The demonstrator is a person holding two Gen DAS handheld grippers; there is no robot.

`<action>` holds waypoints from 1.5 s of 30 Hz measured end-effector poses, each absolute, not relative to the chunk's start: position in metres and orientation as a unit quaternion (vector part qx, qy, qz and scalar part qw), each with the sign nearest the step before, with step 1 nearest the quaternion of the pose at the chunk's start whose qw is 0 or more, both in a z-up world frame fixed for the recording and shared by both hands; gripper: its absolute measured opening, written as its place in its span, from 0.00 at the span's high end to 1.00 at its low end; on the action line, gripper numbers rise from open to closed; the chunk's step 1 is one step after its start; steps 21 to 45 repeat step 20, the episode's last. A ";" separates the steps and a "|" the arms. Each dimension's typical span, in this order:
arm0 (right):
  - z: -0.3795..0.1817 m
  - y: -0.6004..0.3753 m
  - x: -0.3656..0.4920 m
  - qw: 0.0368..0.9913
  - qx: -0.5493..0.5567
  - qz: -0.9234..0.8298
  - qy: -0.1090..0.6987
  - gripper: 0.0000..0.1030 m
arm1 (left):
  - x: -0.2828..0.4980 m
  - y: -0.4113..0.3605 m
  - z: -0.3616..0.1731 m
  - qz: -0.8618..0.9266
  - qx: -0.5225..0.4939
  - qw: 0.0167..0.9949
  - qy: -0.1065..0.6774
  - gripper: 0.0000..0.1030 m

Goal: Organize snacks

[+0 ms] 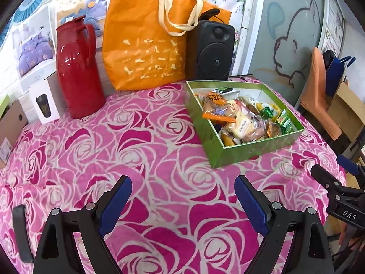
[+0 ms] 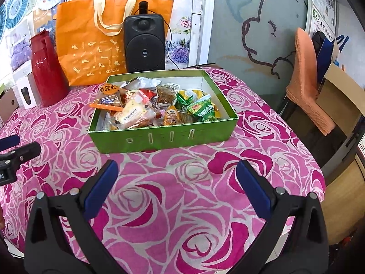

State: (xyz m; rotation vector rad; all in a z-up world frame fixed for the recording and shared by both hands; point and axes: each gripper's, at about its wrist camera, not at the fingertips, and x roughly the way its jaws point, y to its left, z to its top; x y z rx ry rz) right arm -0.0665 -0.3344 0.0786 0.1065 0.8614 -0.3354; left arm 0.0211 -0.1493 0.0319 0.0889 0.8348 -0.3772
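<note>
Since every wrapped snack [image 2: 146, 107] in view already lies inside the green box [image 2: 159, 138], and none sits loose on the rose-patterned tablecloth [image 2: 159, 205], the gathering looks done or very nearly so. The packets are heaped in a jumble, not in rows, so sorting may be what is left; no lid shows in either view. That box stands toward the far side of the table, in front of the black speaker [image 2: 144, 43] and the orange bag [image 2: 91, 45], with the red jug [image 1: 76, 68] well off to its left.

Both tools hover over bare cloth, short of the box. On the left gripper [image 1: 183, 199] the jaws are spread wide, holding and touching nothing. On the right gripper [image 2: 176, 182] they stand equally wide and empty.
</note>
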 end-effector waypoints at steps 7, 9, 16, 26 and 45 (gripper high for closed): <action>0.078 -0.330 -0.065 0.896 0.048 -0.156 0.414 0.00 | 0.020 -0.150 0.029 -0.178 0.042 0.893 0.412 0.10; 0.077 -0.330 -0.065 0.894 0.049 -0.156 0.416 0.00 | 0.019 -0.150 0.028 -0.177 0.042 0.893 0.411 0.09; 0.076 -0.330 -0.065 0.893 0.050 -0.158 0.418 0.00 | 0.016 -0.147 0.029 -0.177 0.044 0.896 0.404 0.09; 0.075 -0.332 -0.063 0.893 0.051 -0.159 0.418 0.00 | 0.015 -0.148 0.030 -0.174 0.045 0.898 0.403 0.09; 0.075 -0.332 -0.063 0.893 0.051 -0.159 0.418 0.00 | 0.015 -0.148 0.030 -0.174 0.045 0.898 0.403 0.09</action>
